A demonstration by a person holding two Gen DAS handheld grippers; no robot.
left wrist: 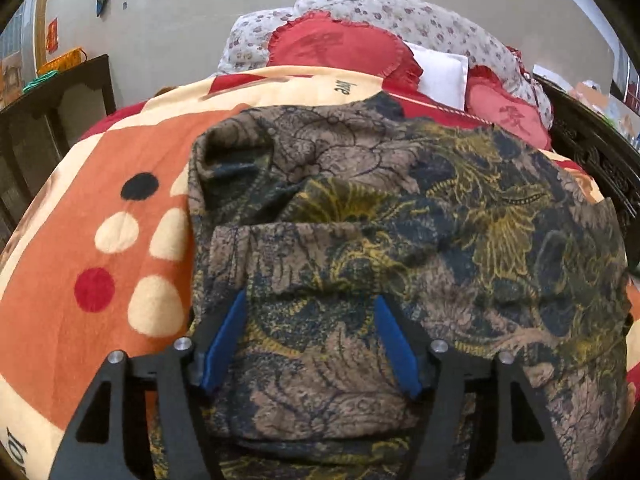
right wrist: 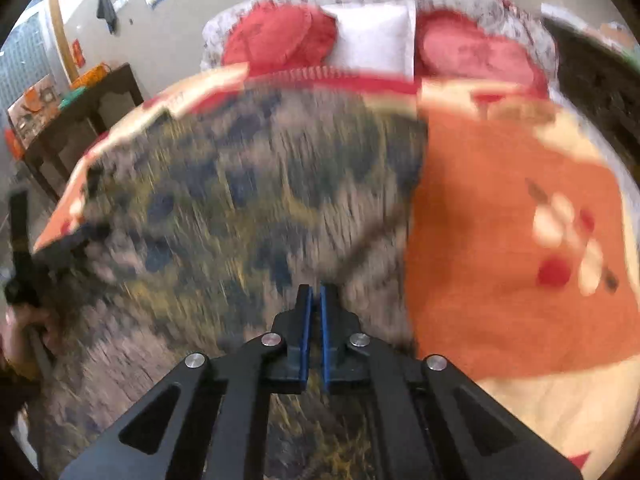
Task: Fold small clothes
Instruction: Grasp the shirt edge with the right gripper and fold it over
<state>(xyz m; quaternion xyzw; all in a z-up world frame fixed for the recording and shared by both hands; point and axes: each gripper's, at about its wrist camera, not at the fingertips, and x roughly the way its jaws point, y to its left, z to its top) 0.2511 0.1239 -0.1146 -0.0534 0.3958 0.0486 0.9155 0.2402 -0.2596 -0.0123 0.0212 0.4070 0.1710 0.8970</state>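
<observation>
A brown, navy and yellow floral garment (left wrist: 400,216) lies spread on the orange blanket (left wrist: 100,240) of a bed. My left gripper (left wrist: 310,300) is open, its blue pads on either side of a fold of the garment near its front edge, the fingertips tucked under the cloth. In the right wrist view the garment (right wrist: 240,200) is motion-blurred. My right gripper (right wrist: 316,292) is shut above it; no cloth shows between the pads. The left gripper (right wrist: 20,264) shows at that view's left edge.
Red cushions (left wrist: 340,48), a white pillow (left wrist: 440,72) and a floral quilt (left wrist: 420,16) sit at the head of the bed. A dark wooden table (left wrist: 52,120) stands to the left. A dark carved frame (left wrist: 600,148) runs along the right side.
</observation>
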